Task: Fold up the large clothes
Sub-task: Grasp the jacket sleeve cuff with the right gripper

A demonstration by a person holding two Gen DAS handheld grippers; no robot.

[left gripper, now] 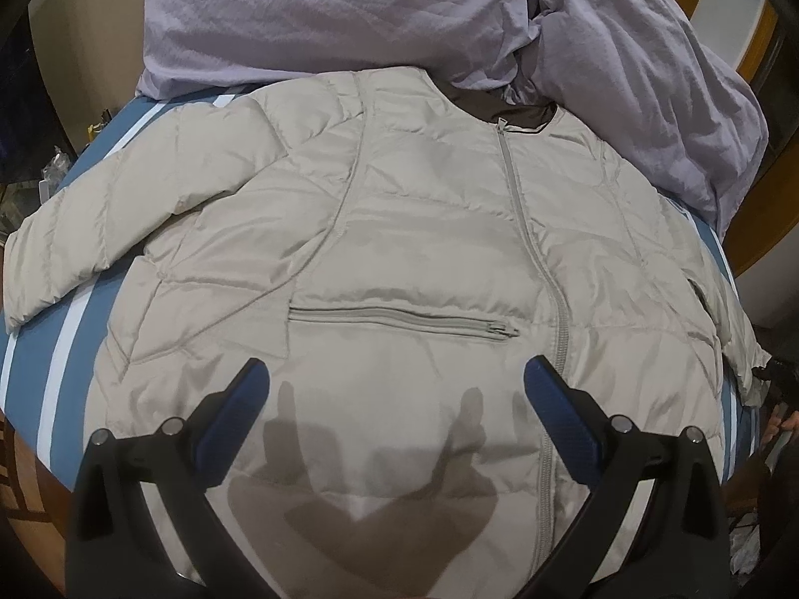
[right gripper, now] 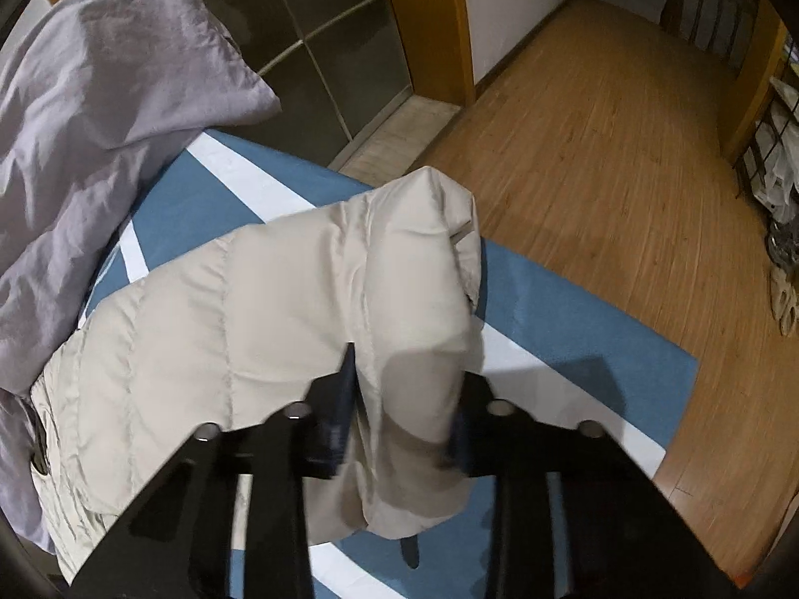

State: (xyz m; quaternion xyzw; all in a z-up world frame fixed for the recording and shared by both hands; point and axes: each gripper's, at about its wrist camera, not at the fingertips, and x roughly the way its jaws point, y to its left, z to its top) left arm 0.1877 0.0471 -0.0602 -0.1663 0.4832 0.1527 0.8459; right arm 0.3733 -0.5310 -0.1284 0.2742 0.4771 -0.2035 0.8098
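While left gripper [left gripper: 394, 379] hovers spread, right gripper [right gripper: 404, 389] clamps jacket [left gripper: 399, 249] sleeve [right gripper: 419, 299].

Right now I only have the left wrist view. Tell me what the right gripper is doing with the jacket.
Observer: The right gripper is shut on the jacket sleeve, bunched between its fingers.
Operator: Give me the sleeve's position relative to the bed.
Observer: The sleeve's end is raised off the blue striped bedcover, near the bed's edge by the wooden floor.
Operator: Report what lies beside that sleeve.
Observer: The lavender duvet is heaped on its left; bare bedcover separates them.
Operator: Confirm my left gripper.
Observer: The left gripper is open above the jacket front, gripping nothing.
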